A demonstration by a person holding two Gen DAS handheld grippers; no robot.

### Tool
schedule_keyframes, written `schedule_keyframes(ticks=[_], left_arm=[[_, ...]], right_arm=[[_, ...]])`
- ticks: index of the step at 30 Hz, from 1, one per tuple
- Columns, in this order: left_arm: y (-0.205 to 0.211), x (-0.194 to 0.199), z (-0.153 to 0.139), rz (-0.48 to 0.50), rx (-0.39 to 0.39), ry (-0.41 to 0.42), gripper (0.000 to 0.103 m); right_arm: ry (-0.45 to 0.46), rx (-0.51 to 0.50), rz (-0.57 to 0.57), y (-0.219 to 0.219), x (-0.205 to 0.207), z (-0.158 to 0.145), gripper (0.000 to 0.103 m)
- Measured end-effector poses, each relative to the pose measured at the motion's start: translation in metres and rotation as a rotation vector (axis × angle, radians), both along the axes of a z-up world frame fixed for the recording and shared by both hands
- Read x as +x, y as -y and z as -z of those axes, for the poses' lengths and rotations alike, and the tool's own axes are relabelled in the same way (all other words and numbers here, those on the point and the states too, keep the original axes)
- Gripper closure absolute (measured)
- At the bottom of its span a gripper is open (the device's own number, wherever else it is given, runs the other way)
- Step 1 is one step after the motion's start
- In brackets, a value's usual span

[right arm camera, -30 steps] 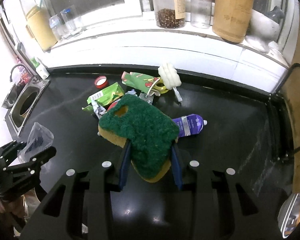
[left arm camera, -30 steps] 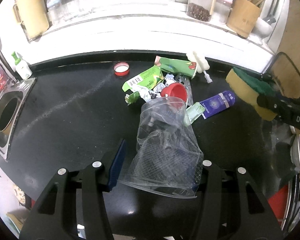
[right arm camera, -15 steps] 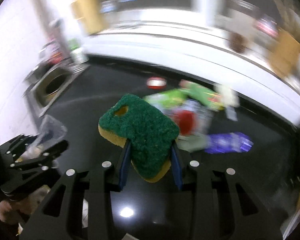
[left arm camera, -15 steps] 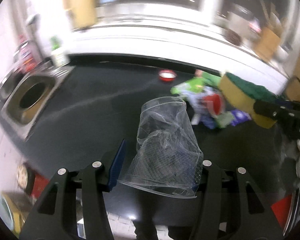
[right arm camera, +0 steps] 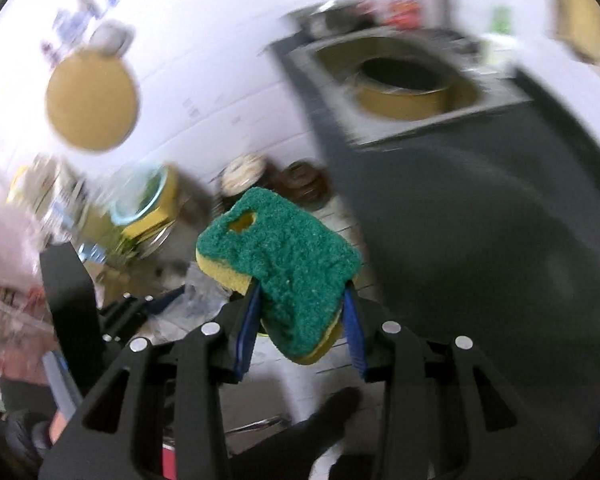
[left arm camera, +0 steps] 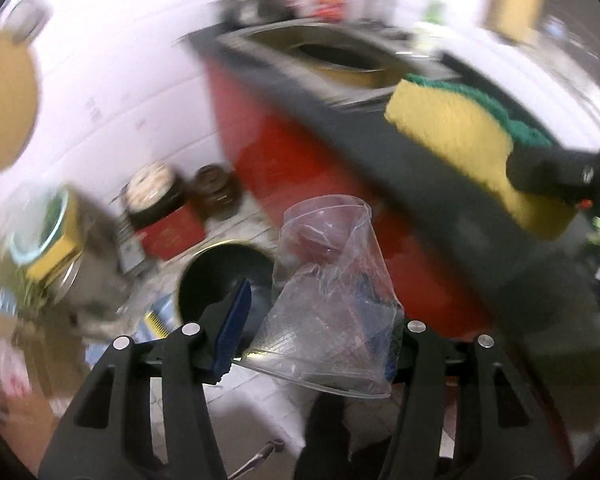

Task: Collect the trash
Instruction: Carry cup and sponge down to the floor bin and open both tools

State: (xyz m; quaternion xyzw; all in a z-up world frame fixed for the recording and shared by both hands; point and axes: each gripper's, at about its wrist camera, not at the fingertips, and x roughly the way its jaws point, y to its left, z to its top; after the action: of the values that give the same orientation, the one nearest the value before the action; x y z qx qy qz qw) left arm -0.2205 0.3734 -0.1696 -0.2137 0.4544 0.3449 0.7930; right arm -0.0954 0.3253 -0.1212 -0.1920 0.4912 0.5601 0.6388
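Left gripper pinching crumpled clear plastic cup, mouth nearest camera, above floor clutter. Right gripper clamped on green-and-yellow sponge, jutting beyond fingertips, beside counter edge.

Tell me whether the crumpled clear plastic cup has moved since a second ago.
Yes. The crumpled clear plastic cup, held in the left tongs, was over the black counter; now it hangs past its edge, above the floor clutter.
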Motion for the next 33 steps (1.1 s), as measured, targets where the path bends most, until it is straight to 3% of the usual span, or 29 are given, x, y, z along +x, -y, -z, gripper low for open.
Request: schedule_keyframes(ticks=[3, 9, 12, 16, 19, 20, 28, 30, 33], left_arm=[[-0.042, -0.037, 0.053, -0.105, -0.049, 0.014, 0.048], [-0.088, -0.053, 0.142, -0.151, -0.112, -0.016, 0.048], [-0.100, -0.061, 0.168, -0.163, -0.140, -0.022, 0.047], [-0.108, -0.067, 0.187, -0.168, -0.156, -0.021, 0.043], [-0.113, -0.068, 0.192, -0.184, -0.141, -0.040, 0.019], [-0.114, -0.069, 0.192, -0.185, -0.129, -0.041, 0.018], [-0.115, -0.079, 0.175, -0.170, -0.135, -0.027, 0.018], [-0.109, -0.079, 0.160, -0.158, -0.126, -0.021, 0.018], [-0.099, -0.075, 0.131, -0.124, -0.106, -0.021, 0.017]], right_arm=[[-0.033, -0.068, -0.055, -0.060, -0.031, 0.049, 0.064], [-0.084, -0.207, -0.076, -0.132, -0.063, 0.149, 0.063], [-0.095, -0.251, -0.072, -0.153, -0.065, 0.185, 0.061], [-0.080, -0.275, -0.099, -0.172, -0.073, 0.210, 0.055], [-0.095, -0.285, -0.127, -0.179, -0.077, 0.216, 0.035], [-0.098, -0.287, -0.134, -0.183, -0.078, 0.219, 0.027], [-0.108, -0.274, -0.134, -0.171, -0.070, 0.196, 0.023], [-0.097, -0.266, -0.131, -0.163, -0.067, 0.181, 0.023], [-0.100, -0.222, -0.105, -0.138, -0.054, 0.134, 0.022]])
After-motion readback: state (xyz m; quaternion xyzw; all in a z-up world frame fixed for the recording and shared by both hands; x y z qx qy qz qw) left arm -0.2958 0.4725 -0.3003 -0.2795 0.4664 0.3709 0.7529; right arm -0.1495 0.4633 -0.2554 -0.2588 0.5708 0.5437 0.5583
